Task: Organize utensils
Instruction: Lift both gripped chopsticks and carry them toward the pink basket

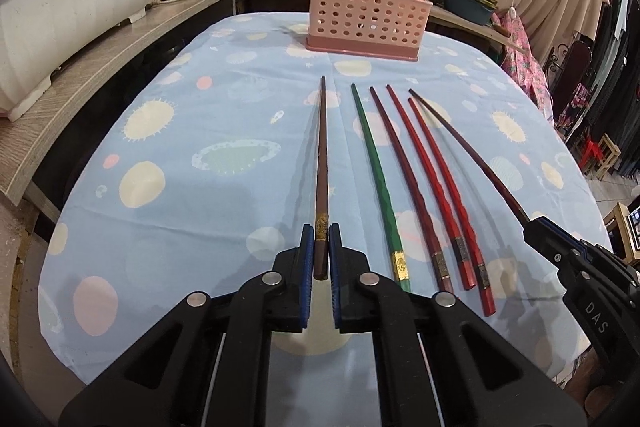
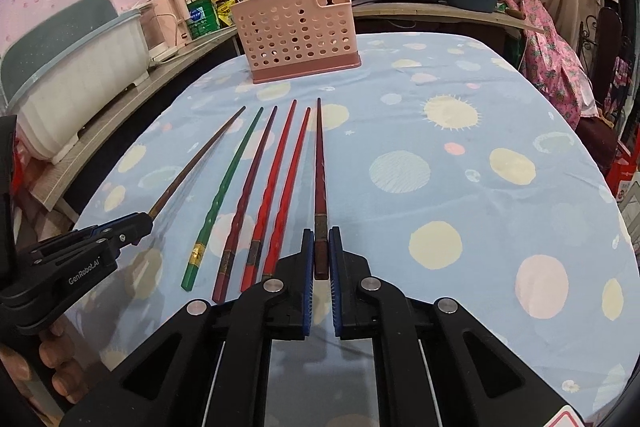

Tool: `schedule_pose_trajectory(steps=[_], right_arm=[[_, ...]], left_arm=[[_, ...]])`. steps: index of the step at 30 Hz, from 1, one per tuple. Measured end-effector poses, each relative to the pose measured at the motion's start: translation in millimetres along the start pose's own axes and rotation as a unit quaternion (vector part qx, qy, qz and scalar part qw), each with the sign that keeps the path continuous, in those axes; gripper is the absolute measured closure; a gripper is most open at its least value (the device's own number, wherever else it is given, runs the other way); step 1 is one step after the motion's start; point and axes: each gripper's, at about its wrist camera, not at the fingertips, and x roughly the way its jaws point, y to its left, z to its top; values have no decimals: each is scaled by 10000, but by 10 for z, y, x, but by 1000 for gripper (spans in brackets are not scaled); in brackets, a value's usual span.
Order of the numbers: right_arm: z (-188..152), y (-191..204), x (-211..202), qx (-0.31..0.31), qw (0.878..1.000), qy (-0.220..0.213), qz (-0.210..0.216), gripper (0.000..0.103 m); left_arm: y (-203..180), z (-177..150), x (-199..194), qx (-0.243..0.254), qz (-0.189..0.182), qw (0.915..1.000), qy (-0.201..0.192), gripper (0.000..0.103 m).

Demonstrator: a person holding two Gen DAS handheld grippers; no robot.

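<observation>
Left wrist view: we have both grippers, left gripper (image 1: 321, 239) and right gripper (image 2: 320, 241), pinching stiff, light, slippery chopsticks — brown chopstick (image 1: 321, 155), dark red chopstick (image 2: 319, 163) — at thick ends, tips toward pink basket (image 1: 366, 17).

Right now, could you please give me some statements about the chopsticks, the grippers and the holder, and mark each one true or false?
1. The left gripper is shut on a brown chopstick. True.
2. The right gripper is open and holds nothing. False: it is shut on a dark red chopstick.
3. The green chopstick stands in the pink holder. False: it lies on the tablecloth.
4. Four chopsticks lie between the held ones. True.
</observation>
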Motion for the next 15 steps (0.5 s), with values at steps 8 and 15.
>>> schedule_pose_trajectory(steps=[8,15], right_arm=[[236,-46,-164,165,9995,-246,133,96],[601,-94,-365,213,9972,-689,171,96]], left_arm=[[17,228,-227,-55,-107,9995,-283,96],[29,521,-387,-177,-191,9984,-498,96]])
